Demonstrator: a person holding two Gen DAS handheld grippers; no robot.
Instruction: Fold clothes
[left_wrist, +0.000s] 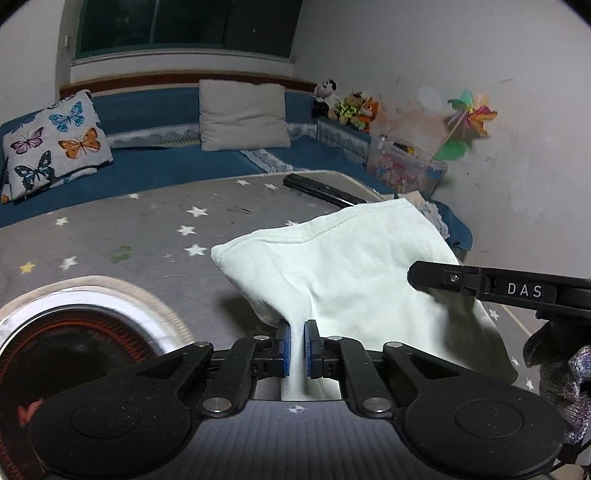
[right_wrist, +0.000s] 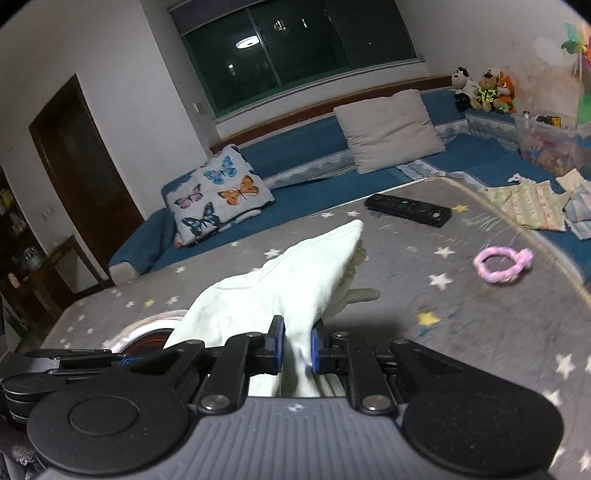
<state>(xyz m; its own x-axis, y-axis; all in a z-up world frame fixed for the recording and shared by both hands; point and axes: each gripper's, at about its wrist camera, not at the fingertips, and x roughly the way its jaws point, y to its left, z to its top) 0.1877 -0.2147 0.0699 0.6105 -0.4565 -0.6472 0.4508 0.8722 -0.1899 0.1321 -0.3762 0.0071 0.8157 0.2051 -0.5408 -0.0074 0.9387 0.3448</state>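
A pale white garment (left_wrist: 343, 273) is held up off the grey star-patterned mat (left_wrist: 129, 229). My left gripper (left_wrist: 295, 326) is shut on its near edge, with cloth pinched between the blue pads. The right gripper's black finger, marked DAS, reaches in from the right at the garment's side. In the right wrist view the same garment (right_wrist: 295, 280) rises in a folded peak, and my right gripper (right_wrist: 297, 332) is shut on its near edge. A limp part of the cloth hangs behind it, just above the mat (right_wrist: 480, 332).
A black remote (right_wrist: 408, 209) lies at the mat's far side. A pink hair band (right_wrist: 502, 263) sits to the right. A round heater (left_wrist: 70, 343) glows at lower left. Other clothes (right_wrist: 532, 206), pillows, plush toys and a toy box (left_wrist: 406, 166) line the blue bench.
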